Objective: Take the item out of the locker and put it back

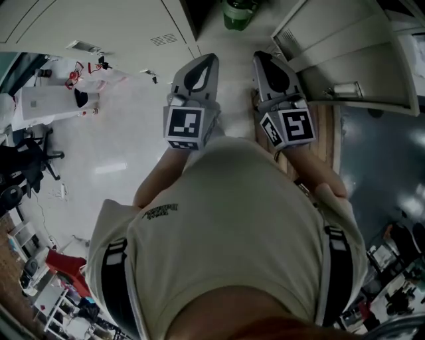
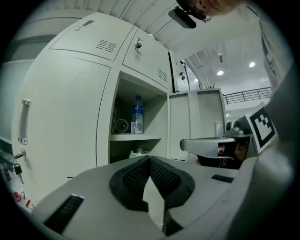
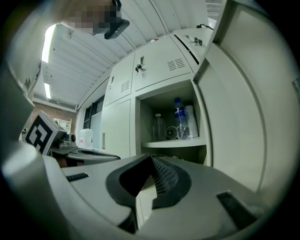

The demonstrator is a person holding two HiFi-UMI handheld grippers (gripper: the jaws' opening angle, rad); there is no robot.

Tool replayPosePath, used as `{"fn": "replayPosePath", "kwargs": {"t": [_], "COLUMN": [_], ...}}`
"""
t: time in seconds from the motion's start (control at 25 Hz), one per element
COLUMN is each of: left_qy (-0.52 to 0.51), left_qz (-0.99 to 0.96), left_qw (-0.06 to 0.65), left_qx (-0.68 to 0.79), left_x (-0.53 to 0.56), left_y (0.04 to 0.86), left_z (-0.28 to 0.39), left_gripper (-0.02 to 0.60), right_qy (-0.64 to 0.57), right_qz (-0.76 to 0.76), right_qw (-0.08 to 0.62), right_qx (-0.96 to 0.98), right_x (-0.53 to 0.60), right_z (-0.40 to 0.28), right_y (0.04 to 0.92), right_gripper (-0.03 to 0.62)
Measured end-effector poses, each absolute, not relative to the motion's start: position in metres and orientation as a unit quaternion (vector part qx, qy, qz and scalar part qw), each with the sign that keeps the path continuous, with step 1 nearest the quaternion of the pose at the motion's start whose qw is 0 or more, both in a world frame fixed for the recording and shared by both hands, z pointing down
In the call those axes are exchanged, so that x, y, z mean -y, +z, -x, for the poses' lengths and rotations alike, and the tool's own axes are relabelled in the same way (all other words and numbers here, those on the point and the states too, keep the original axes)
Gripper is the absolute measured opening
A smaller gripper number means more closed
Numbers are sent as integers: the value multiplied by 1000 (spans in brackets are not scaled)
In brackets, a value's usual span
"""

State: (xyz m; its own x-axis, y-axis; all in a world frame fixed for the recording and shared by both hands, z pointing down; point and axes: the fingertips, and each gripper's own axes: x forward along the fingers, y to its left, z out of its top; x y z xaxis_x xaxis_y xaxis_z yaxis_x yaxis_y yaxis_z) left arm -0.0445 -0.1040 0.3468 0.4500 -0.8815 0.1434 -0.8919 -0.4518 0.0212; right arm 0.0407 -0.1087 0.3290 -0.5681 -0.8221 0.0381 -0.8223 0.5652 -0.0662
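Note:
The locker (image 2: 140, 93) stands open ahead of both grippers. On its upper shelf stand a water bottle with a blue label (image 2: 137, 115) (image 3: 181, 119), a clear bottle (image 3: 159, 126) and a small roll lying on its side (image 2: 122, 125) (image 3: 171, 133). A green-topped item (image 1: 238, 13) (image 2: 139, 152) sits on the level below. My left gripper (image 1: 202, 63) (image 2: 150, 160) is shut and holds nothing, a short way in front of the opening. Beside it, my right gripper (image 1: 265, 60) (image 3: 151, 160) is also shut and empty.
The locker's open door (image 1: 345, 60) (image 3: 243, 108) swings out on the right, close to the right gripper. Closed locker doors (image 2: 65, 108) fill the left side, one with keys (image 2: 16, 166) hanging. A chair and clutter (image 1: 40, 153) stand on the floor at far left.

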Motion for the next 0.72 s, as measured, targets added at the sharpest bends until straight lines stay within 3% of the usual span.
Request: {"fn": "replayPosePath", "kwargs": {"t": [0.72], "left_qy": [43], "left_qz": [-876], "left_qw": [35], "left_qx": [479], "left_x": [141], "left_y": [337], "left_z": [60], "left_gripper": [15], "right_qy": [24], "right_qz": [-503], "right_qw": [-5], "right_qx": [864], "right_x": [142], "right_z": [-22], "right_y": [319], "right_gripper": [3]}}
